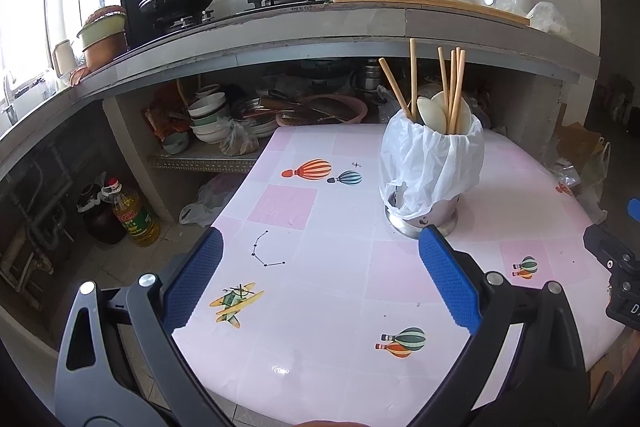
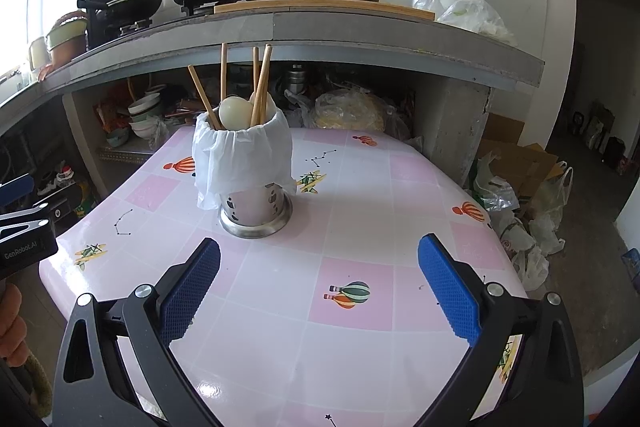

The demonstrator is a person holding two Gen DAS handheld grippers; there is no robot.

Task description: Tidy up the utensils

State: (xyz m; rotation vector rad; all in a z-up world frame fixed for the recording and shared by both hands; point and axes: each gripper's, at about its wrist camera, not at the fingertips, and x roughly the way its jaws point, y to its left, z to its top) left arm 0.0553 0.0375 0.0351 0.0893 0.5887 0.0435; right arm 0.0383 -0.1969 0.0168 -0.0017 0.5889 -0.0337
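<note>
A steel utensil holder (image 1: 430,219) (image 2: 256,207) wrapped in a white plastic bag stands on the pink patterned table (image 1: 320,267) (image 2: 360,227). Several wooden chopsticks (image 1: 454,87) (image 2: 262,83) and white spoons (image 1: 430,111) (image 2: 234,113) stand upright in it. My left gripper (image 1: 320,239) is open and empty, above the table, with the holder just beyond its right finger. My right gripper (image 2: 320,247) is open and empty, with the holder ahead and slightly left.
A concrete counter (image 1: 320,27) behind the table carries a stove, pots, bottles and a white appliance. Bowls and plates (image 1: 208,119) fill the shelf under it. An oil bottle (image 1: 134,217) stands on the floor at left. Bags and cardboard (image 2: 520,187) lie right of the table.
</note>
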